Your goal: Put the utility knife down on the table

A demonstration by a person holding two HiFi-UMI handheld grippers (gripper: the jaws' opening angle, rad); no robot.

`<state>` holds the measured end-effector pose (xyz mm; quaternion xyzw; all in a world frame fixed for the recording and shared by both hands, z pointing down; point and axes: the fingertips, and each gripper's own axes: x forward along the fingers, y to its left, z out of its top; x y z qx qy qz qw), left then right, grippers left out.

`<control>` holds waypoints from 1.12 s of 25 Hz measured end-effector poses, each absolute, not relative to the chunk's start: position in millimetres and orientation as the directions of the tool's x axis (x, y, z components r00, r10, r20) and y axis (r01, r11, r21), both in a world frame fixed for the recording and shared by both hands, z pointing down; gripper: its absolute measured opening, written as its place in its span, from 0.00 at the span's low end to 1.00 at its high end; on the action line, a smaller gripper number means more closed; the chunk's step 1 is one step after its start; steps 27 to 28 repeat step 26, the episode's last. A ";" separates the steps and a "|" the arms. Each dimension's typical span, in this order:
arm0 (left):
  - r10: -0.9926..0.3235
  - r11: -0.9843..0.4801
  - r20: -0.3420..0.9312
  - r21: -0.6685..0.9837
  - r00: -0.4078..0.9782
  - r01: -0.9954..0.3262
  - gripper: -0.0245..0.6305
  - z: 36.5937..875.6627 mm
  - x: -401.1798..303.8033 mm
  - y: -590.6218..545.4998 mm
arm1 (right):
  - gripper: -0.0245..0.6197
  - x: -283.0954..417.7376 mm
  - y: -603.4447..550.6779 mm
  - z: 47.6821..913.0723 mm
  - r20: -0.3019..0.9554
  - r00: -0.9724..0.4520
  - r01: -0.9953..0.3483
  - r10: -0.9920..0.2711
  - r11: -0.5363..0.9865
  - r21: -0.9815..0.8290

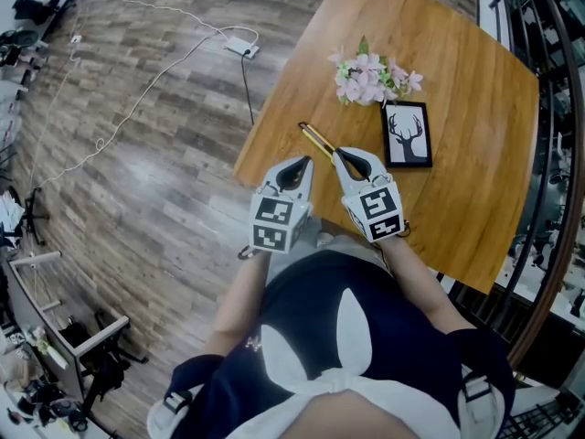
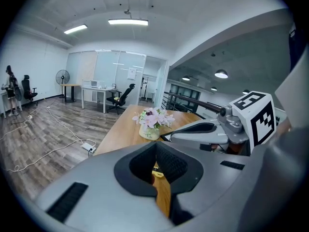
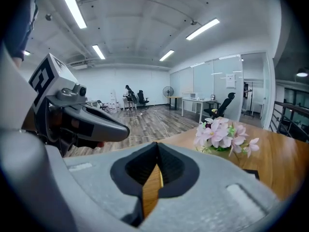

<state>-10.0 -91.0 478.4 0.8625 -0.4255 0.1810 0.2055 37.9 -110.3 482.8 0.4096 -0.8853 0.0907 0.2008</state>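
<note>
1. Utility knife: lies flat on the desk, close to the desk's near left edge, with its long axis running from 11 o'clock to 5 o'clock in the head view. It is in neither claw. Its near end meets the tip of the right claw in that view. Whether the two touch cannot be determined.

2. Left claw: jaws are together at the tips and nothing is gripped. Its own view shows only a strip of desk wood and a small yellow fragment through the slot behind the tips. The fragment is too small to identify with certainty.

3. Right claw: jaws are closed together and empty. Only desk wood shows through the slot in its own view.

4. Both claws sit side by side at the knife's 6 o'clock, at the desk edge, near each other but apart.

5. Flowers: at the knife's 1 o'clock. Their container is hidden under the blooms in the head view.

6. Framed deer picture: lies flat at the knife's 3 o'clock. The right claw partly covers it in the left gripper view.

7. Floor: a power strip lies at the desk's 10 o'clock, with white cable running off toward the picture's left.
</note>
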 end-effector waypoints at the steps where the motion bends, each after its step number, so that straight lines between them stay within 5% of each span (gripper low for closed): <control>1: -0.659 -0.557 0.485 0.199 0.575 -0.807 0.06 477.3 -7.4 -88.8 | 0.03 38.3 -107.7 480.8 0.427 -0.588 -0.758 -0.687 0.652 0.003; 28: -0.694 -0.550 0.452 0.170 0.561 -0.817 0.06 453.8 18.5 -40.0 | 0.03 54.8 -49.7 453.0 0.397 -0.621 -0.727 -0.676 0.685 0.031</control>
